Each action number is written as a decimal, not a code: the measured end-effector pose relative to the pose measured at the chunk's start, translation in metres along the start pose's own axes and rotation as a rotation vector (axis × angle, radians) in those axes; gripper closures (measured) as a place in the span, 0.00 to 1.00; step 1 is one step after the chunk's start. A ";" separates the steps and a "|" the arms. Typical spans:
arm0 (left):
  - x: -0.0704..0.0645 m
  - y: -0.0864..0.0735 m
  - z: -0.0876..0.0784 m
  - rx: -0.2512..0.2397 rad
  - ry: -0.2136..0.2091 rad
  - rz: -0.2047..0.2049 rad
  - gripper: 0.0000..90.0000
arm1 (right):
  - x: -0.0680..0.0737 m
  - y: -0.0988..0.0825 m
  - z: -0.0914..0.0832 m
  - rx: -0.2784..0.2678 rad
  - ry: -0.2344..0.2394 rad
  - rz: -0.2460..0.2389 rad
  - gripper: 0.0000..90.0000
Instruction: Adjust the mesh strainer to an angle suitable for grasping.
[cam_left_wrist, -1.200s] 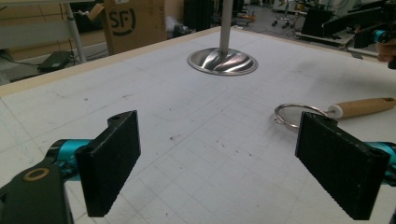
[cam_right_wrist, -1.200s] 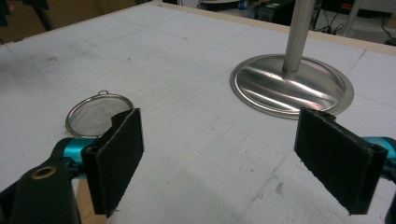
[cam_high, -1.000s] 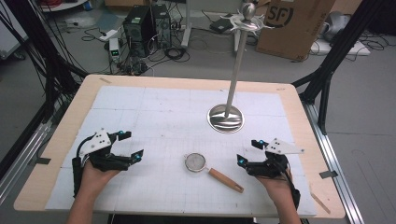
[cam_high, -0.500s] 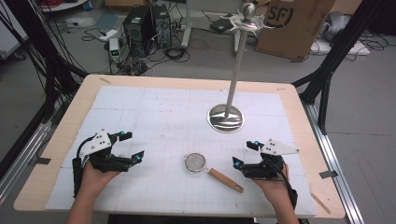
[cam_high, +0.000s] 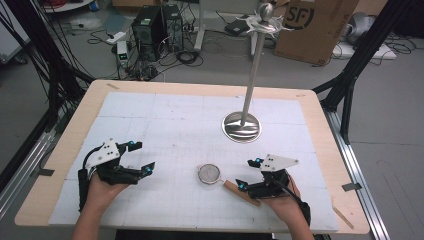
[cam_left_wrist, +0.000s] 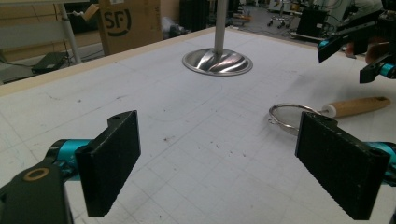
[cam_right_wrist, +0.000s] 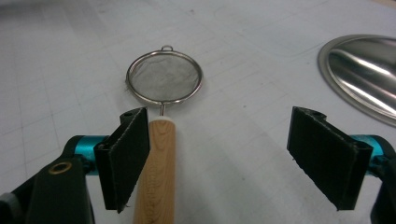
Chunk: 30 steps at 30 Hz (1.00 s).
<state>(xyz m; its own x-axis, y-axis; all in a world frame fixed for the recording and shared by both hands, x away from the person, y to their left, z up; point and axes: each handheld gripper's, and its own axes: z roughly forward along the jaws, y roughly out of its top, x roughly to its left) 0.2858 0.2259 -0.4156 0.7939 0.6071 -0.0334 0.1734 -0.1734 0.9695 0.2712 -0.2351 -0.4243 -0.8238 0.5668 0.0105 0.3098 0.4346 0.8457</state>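
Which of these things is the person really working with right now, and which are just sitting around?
In use:
- small sieve with wooden handle
- right claw, open around that handle

Just there:
- metal stand
- left claw, open
- cardboard box
- computer tower

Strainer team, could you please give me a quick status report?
Right gripper open, jaws just closing a little, astride the strainer's wooden handle, no grip yet. Left gripper open, empty. Strainer flat on mat. Nothing in the way.
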 end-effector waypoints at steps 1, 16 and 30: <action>0.000 0.000 0.000 0.000 0.000 0.000 0.16 | 0.002 0.000 0.003 0.020 0.008 -0.006 0.23; 0.000 0.000 0.000 0.004 0.009 0.003 0.16 | 0.018 0.003 0.021 0.171 0.063 -0.084 0.42; 0.000 0.000 0.000 0.005 0.008 0.002 0.16 | 0.027 0.004 0.028 0.285 0.079 -0.120 0.64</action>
<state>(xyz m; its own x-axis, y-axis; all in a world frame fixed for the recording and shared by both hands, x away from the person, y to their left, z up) 0.2858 0.2261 -0.4157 0.7896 0.6130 -0.0290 0.1746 -0.1790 0.9682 0.2634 -0.1988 -0.4358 -0.8933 0.4485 -0.0295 0.3194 0.6797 0.6603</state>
